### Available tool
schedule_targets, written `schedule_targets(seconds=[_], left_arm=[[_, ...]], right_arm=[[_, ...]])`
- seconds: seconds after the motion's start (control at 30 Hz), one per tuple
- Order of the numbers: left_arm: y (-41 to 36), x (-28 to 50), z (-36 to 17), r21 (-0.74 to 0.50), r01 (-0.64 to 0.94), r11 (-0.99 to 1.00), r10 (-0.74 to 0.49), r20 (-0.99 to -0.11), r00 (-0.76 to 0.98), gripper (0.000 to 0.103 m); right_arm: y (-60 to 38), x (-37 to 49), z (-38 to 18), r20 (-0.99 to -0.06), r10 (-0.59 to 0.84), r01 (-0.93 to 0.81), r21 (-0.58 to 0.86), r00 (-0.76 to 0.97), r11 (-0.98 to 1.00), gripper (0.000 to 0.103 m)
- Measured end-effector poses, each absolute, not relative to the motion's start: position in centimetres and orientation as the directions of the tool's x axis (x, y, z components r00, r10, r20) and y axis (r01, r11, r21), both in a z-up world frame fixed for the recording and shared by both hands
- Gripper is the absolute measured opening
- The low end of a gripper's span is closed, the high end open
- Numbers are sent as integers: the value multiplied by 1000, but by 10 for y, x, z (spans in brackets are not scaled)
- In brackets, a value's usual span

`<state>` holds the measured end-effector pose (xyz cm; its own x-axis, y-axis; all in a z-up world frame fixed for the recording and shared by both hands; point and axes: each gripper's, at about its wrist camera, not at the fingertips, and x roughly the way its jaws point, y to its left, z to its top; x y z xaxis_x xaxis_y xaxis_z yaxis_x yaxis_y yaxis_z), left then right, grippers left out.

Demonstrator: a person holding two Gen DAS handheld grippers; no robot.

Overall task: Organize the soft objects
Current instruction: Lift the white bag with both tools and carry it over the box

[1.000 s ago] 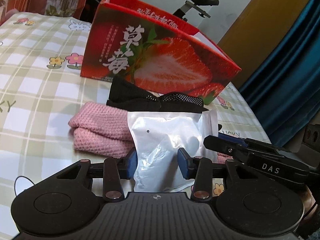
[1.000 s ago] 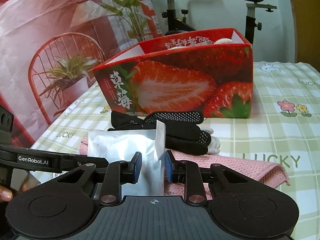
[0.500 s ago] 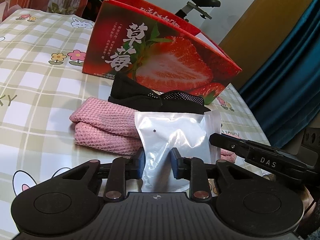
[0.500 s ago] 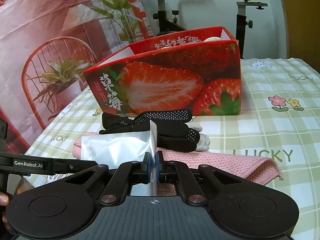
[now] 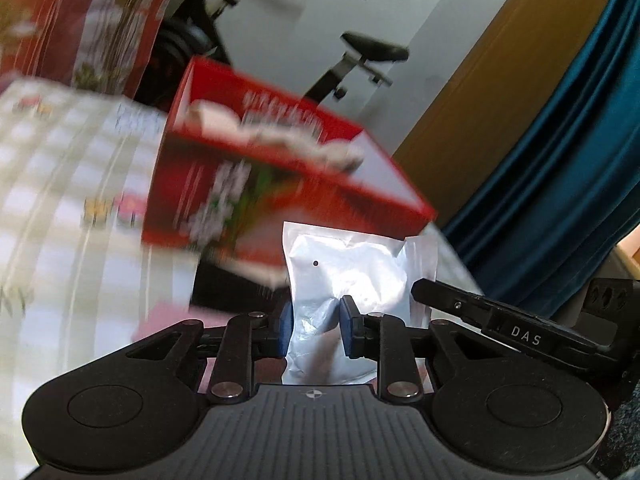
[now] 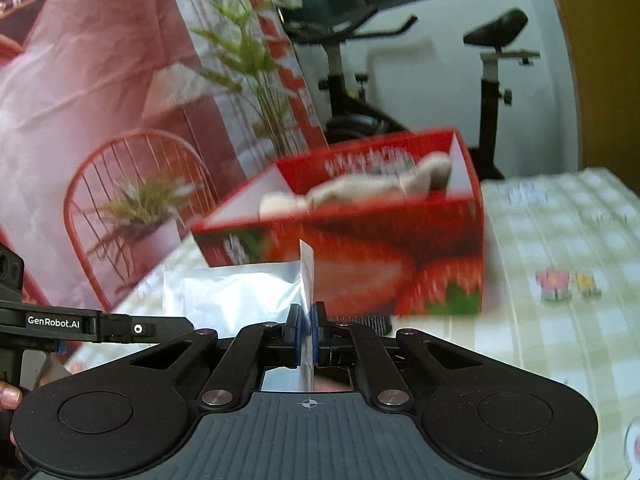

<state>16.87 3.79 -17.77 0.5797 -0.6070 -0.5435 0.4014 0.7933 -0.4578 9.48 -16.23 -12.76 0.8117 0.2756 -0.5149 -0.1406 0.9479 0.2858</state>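
A soft white plastic pouch (image 5: 352, 276) is held up in the air between both grippers. My left gripper (image 5: 315, 330) is shut on its bulging lower part. My right gripper (image 6: 306, 336) is shut on the pouch's flat side seam (image 6: 306, 276); the pouch body (image 6: 236, 292) stretches left toward the other gripper. The red strawberry box (image 5: 276, 184) stands open behind, with pale soft items (image 6: 360, 190) inside. A black cloth (image 5: 232, 292) and a pink towel (image 5: 168, 316) lie blurred on the table below.
The checked tablecloth (image 6: 560, 240) spreads to the right of the box (image 6: 400, 264). An exercise bike (image 6: 492, 92) and a red chair (image 6: 132, 184) stand behind the table. A blue curtain (image 5: 560, 160) hangs at the right.
Both grippers have lifted the pouch off the towel, well above the table. The views now look into the open box top. The left jaws stay closed on the pouch as before.
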Motion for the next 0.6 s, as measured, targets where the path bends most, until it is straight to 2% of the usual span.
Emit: schedule_targets(seconds=[0.27,0.6], left_arm=[[27,216,-124,-431,429,794,-605,-485,632,26],[11,281,-109,-397,398,827,-560,-514,650,26]], right_arm=[[-171,150,-75,-431,269,-163,267,862,950,5],[-173,223,-61,-417,216,-145,196,883,970,5]])
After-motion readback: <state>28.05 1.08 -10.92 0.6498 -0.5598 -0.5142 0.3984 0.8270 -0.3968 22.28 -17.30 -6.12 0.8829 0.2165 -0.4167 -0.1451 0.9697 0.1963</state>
